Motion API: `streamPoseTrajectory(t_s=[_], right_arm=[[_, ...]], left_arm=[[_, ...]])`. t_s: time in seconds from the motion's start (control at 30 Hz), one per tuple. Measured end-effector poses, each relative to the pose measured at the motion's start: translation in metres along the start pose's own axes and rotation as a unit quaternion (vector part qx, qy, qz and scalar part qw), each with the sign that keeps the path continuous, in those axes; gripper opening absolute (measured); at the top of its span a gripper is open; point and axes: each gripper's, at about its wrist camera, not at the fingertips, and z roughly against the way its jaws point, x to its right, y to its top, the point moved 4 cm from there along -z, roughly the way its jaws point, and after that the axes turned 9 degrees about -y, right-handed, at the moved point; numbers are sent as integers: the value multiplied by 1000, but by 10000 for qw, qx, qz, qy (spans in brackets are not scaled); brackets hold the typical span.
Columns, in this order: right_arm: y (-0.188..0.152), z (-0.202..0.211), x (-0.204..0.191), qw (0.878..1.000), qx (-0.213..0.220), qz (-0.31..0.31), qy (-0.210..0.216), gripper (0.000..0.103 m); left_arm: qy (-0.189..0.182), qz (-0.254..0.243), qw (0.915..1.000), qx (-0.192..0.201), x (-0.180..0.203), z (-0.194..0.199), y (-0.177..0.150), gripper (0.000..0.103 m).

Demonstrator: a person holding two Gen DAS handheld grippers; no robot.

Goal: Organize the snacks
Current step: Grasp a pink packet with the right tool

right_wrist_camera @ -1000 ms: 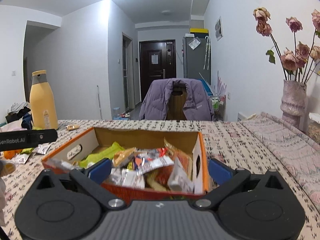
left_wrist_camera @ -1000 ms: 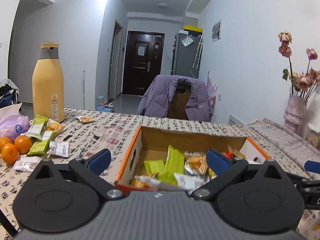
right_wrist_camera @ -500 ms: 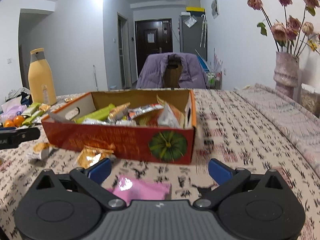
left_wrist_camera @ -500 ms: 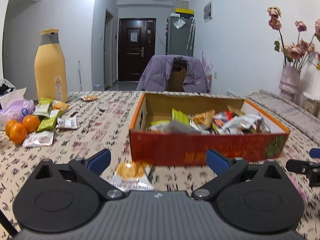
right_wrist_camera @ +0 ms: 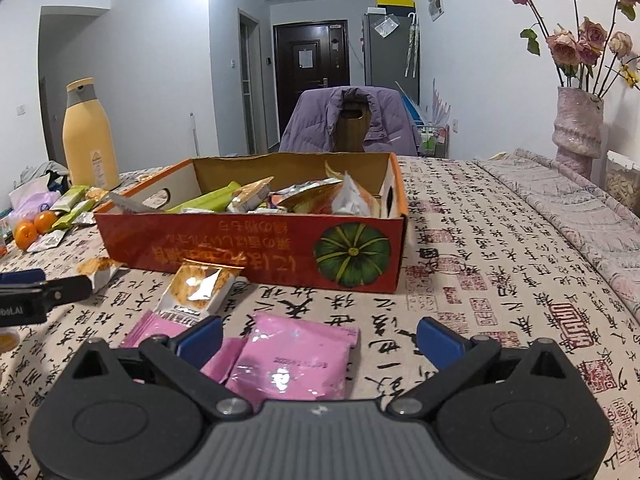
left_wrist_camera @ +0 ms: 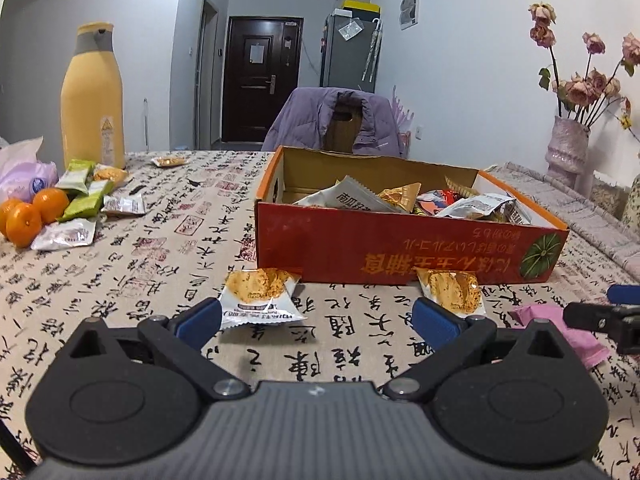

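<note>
Both grippers backed off box (left_wrist_camera: 404, 256); left gripper (left_wrist_camera: 316, 316), right gripper (right_wrist_camera: 318, 336) jaws wide apart, empty, above packets.

Yellow bottle (left_wrist_camera: 92, 96) upright at the far left of the tablecloth (left_wrist_camera: 168, 240); oranges (left_wrist_camera: 34, 212) nearer and left of the bottle, beside a lilac bag (left_wrist_camera: 24, 174). Chair (left_wrist_camera: 346, 120) draped with a purple jacket (left_wrist_camera: 304, 120), right of the bottle; dark door (left_wrist_camera: 260, 80) beyond. Vase (left_wrist_camera: 568, 148) of dried roses (left_wrist_camera: 580, 84), far right.
</note>
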Motion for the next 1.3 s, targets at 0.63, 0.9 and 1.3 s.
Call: streamPoseTrajectory(t_s=[0.63, 0.9, 1.3], right_arm=[[-9, -15, -14, 9992, -389, 50, -44, 103], [-6, -22, -3, 9979, -532, -209, -314, 103], [-12, -37, -7, 9953, -821, 24, -506, 103]], left_arm=[[11, 51, 10000, -24, -1, -2, 1, 103], [17, 102, 9999, -24, -2, -1, 0, 103], [39, 129, 9999, -31, -2, -1, 0, 103]])
